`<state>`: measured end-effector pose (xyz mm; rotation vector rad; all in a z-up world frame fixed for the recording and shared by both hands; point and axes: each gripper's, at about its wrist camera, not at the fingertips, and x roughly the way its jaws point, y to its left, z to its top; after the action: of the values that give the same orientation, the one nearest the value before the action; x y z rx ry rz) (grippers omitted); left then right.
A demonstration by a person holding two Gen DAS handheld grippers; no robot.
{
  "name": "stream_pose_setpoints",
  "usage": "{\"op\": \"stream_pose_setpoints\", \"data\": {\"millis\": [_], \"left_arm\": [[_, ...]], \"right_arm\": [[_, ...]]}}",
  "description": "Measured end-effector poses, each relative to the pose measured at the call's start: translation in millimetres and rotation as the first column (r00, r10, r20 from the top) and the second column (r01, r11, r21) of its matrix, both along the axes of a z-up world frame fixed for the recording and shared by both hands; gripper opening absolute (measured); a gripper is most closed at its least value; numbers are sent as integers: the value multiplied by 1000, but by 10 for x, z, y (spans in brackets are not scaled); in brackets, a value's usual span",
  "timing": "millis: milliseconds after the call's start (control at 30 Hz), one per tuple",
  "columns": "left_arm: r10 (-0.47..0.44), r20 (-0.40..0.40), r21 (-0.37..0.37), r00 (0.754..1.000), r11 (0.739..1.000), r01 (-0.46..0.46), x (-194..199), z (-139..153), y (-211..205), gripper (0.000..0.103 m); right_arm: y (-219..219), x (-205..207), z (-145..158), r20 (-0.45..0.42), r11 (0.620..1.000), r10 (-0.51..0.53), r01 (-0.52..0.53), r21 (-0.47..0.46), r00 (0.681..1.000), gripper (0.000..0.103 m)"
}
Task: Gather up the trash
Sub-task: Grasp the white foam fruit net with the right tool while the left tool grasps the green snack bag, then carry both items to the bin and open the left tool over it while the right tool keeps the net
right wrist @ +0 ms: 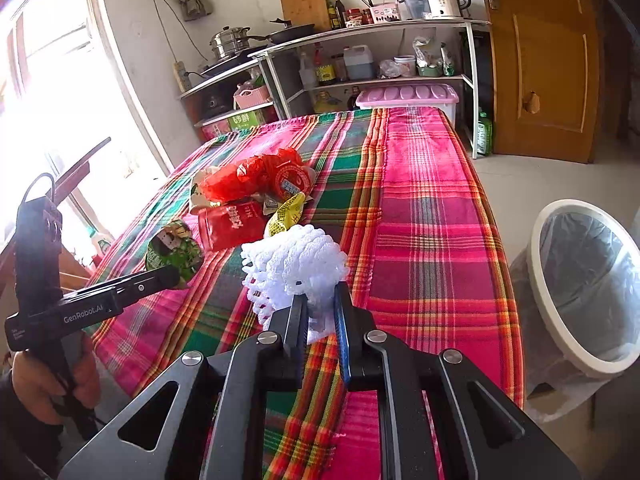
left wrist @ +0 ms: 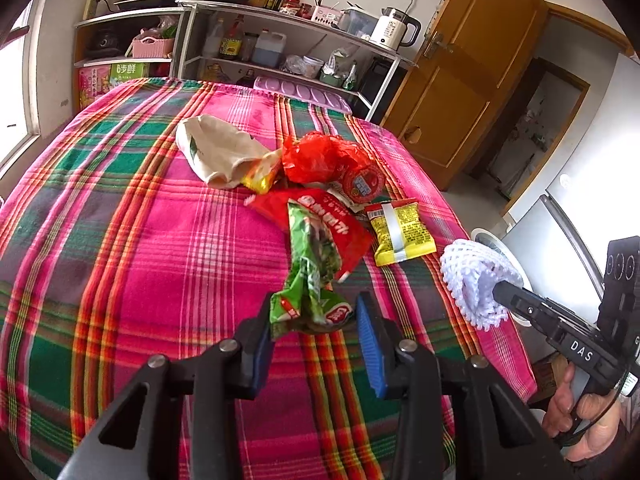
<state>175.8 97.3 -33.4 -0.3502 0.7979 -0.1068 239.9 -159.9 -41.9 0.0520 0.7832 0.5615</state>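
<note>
A pile of trash lies on the plaid tablecloth (left wrist: 140, 208): a beige paper bag (left wrist: 216, 148), a red plastic bag (left wrist: 320, 156), a red wrapper (left wrist: 340, 224), a yellow packet (left wrist: 400, 228). My left gripper (left wrist: 316, 312) is open, its blue pads on either side of the near end of a green wrapper (left wrist: 312, 276); it also shows in the right wrist view (right wrist: 174, 252). My right gripper (right wrist: 320, 312) is shut on a white foam net (right wrist: 296, 264) and holds it above the table's right side; the net shows in the left wrist view (left wrist: 476, 280).
A white bin with a clear liner (right wrist: 580, 280) stands on the floor right of the table. Kitchen shelves (left wrist: 280, 32) with pots, bottles and a kettle stand behind the table. A wooden door (left wrist: 472, 68) is at the back right, a window at left.
</note>
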Motion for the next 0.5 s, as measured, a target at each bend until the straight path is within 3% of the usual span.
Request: {"op": "stream_pose_setpoints", "data": {"millis": [500], "left_arm": [[-98, 67, 25, 993, 995, 97, -210, 356, -420, 40]], "right_arm": [[-292, -265, 226, 36, 997, -69, 67, 41, 997, 13]]}}
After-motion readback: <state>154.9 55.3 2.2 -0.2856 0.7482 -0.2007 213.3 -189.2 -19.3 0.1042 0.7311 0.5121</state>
